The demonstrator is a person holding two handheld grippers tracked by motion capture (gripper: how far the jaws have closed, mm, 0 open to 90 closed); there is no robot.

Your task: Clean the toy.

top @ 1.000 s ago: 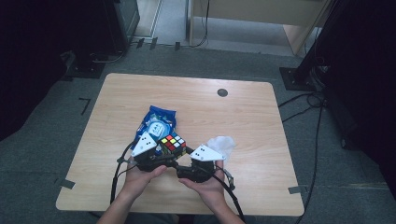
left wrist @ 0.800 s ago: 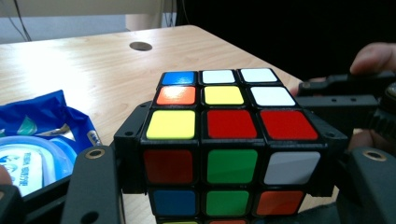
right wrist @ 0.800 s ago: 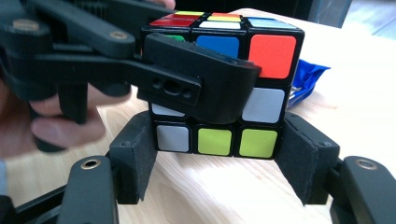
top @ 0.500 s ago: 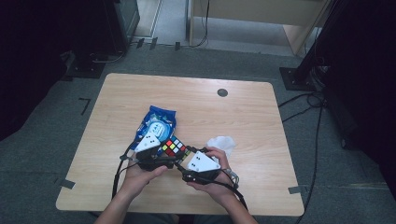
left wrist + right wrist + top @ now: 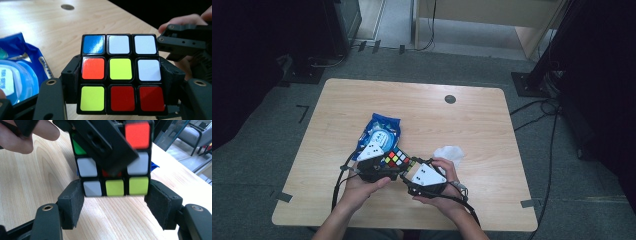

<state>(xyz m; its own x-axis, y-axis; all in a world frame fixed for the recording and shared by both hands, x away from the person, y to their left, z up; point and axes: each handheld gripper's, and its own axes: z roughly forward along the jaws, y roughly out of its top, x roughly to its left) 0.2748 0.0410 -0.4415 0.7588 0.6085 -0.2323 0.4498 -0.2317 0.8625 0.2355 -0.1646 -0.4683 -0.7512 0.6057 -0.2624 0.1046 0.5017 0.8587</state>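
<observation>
Holding the puzzle cube (image 5: 119,74) just above the bench (image 5: 492,120), beside the blue wipes pack (image 5: 379,134), I have my left claw (image 5: 388,167) clamped on its middle layer, pads pressed against both sides. My right claw (image 5: 115,206) stands apart around the cube's near layer; its pads sit just off the sides, not pressing. To turn cleanly I should square that claw on one layer, close firmly, then twist while the left one stays still. Compared with a second ago, my right claw has swung in from beside the crumpled tissue (image 5: 449,152) to meet the cube.
</observation>
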